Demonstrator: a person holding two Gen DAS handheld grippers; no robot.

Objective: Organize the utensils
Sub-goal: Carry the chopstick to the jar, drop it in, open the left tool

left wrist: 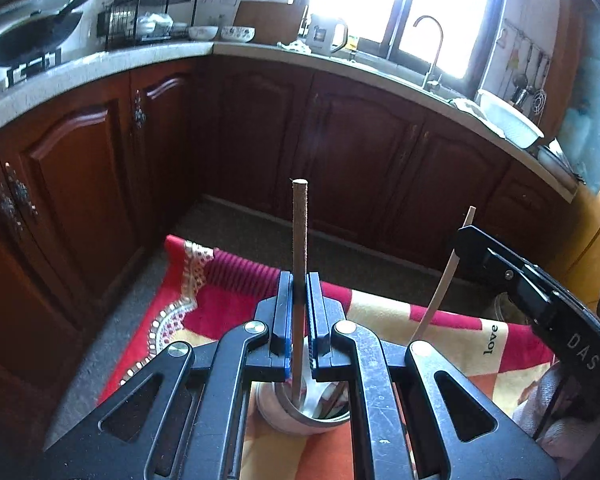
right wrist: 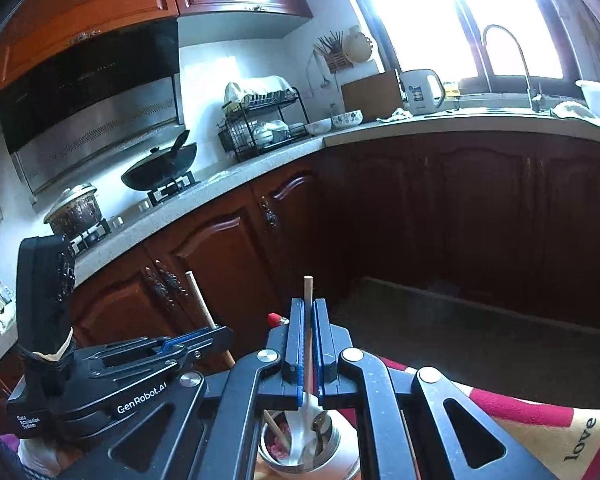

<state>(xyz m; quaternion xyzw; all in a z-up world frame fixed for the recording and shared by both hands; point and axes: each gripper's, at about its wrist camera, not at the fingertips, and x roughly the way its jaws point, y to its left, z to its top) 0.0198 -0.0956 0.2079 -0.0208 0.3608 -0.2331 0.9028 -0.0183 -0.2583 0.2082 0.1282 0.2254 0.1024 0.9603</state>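
My left gripper [left wrist: 299, 300] is shut on a brown wooden stick [left wrist: 299, 232] that stands upright, its lower end inside a metal cup [left wrist: 300, 416] on the cloth below. My right gripper [right wrist: 309, 320] is shut on a pale thin stick [right wrist: 308, 292], also upright with its lower end in the same cup [right wrist: 300, 460]. The cup holds a spoon [right wrist: 320, 426] and other utensils. In the left wrist view the right gripper [left wrist: 466, 248] shows at the right with its pale stick [left wrist: 440, 288]. In the right wrist view the left gripper [right wrist: 216, 336] shows at the left.
A red, orange and cream patterned cloth [left wrist: 228, 280] covers the table under the cup. Dark wooden cabinets [left wrist: 340, 140] and a countertop [left wrist: 100, 64] ring the room, with a wok [right wrist: 160, 168], dish rack [right wrist: 260, 120], kettle [right wrist: 420, 92] and faucet [right wrist: 512, 60].
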